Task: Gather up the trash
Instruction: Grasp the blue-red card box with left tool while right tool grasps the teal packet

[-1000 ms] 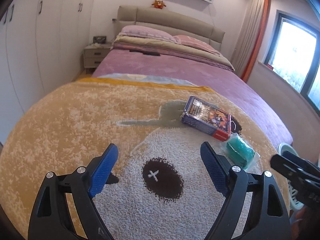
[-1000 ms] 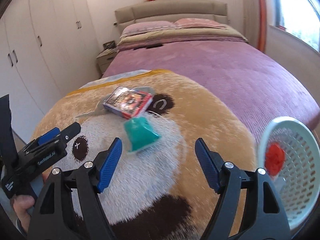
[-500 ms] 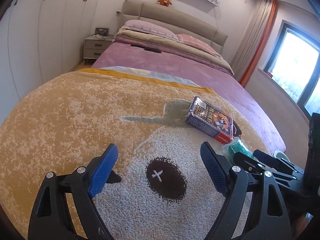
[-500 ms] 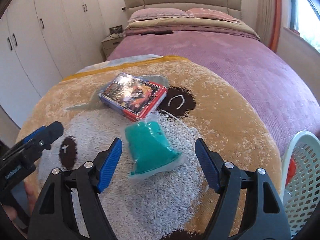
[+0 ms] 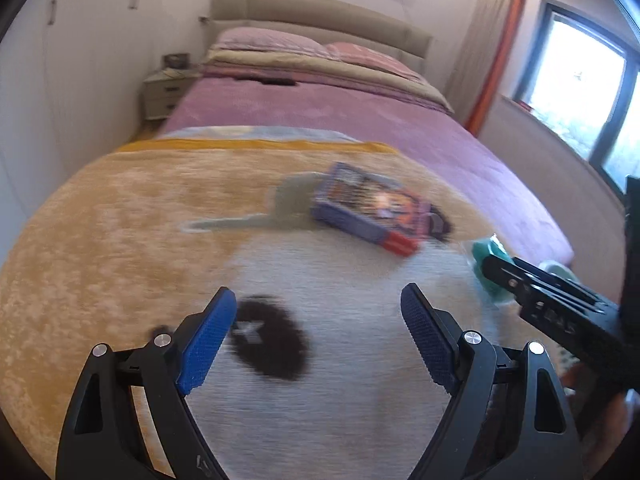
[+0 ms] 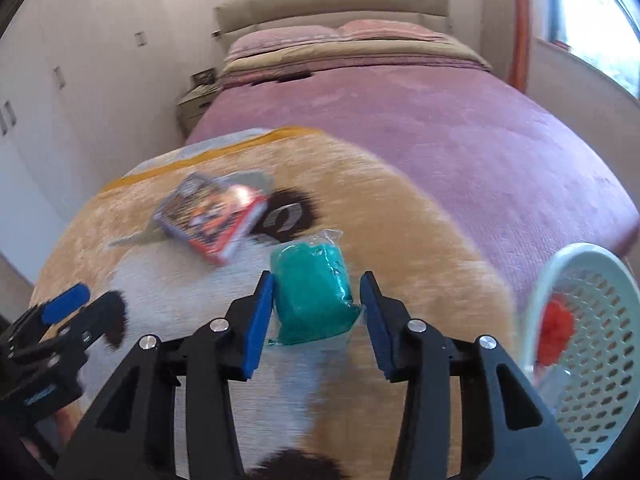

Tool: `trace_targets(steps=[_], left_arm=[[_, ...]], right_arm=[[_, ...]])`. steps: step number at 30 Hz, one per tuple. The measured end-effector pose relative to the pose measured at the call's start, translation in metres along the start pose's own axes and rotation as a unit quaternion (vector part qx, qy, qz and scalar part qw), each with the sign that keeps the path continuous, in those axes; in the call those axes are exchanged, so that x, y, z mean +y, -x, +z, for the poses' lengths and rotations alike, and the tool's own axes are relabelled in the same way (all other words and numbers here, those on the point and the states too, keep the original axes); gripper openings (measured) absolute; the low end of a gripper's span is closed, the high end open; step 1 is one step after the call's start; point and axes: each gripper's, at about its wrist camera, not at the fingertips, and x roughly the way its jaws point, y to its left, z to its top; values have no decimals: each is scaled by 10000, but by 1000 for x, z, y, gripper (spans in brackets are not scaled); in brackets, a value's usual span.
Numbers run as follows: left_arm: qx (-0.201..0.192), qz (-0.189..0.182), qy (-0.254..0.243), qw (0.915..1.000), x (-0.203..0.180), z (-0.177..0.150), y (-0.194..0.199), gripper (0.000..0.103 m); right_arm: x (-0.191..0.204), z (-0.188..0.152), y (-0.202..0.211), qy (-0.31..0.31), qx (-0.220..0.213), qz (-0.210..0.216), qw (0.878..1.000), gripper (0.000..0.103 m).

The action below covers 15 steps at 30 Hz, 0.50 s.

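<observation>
A teal packet in clear wrap [image 6: 314, 294] lies on the bear-print blanket [image 6: 400, 248]. My right gripper [image 6: 317, 312] has its blue pads on either side of the packet, jaws narrowed around it with small gaps still showing. A blue and red printed box [image 6: 212, 216] lies beyond it to the left. My left gripper [image 5: 320, 336] is open and empty above the blanket; the box [image 5: 370, 216] lies ahead of it and the teal packet [image 5: 486, 254] shows at right behind the right gripper's finger.
A pale perforated basket [image 6: 592, 360] stands at the bed's right edge with a red piece [image 6: 556, 330] inside. The purple bedspread [image 6: 420, 120] runs back to the pillows and headboard. White wardrobes and a nightstand [image 5: 166, 92] line the left wall.
My right gripper has moved forward over the teal packet and its jaws have narrowed around it. The left gripper stayed open, its view shifting a little.
</observation>
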Motion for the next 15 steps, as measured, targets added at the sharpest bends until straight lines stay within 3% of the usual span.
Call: trace_targets(steps=[3,8,11,15], left_arm=[[233,12,151,9996,-12,13,-12,83],[406,-505,567,9963,-24,37,-39,83],[573,-423,904,9934,-27,46,-62,83],[378,-162,933,9948,-35,56,-79,83]], right_arm=[[-21,-3,-3,-172,92,-370,9991,41],[-34,-9,-3,-398,18,-160,9991,41],[-34,-12,-2,-415,-27,-137,9990,41],[-28,-12,-3,-349,-28,-49,9994,41]])
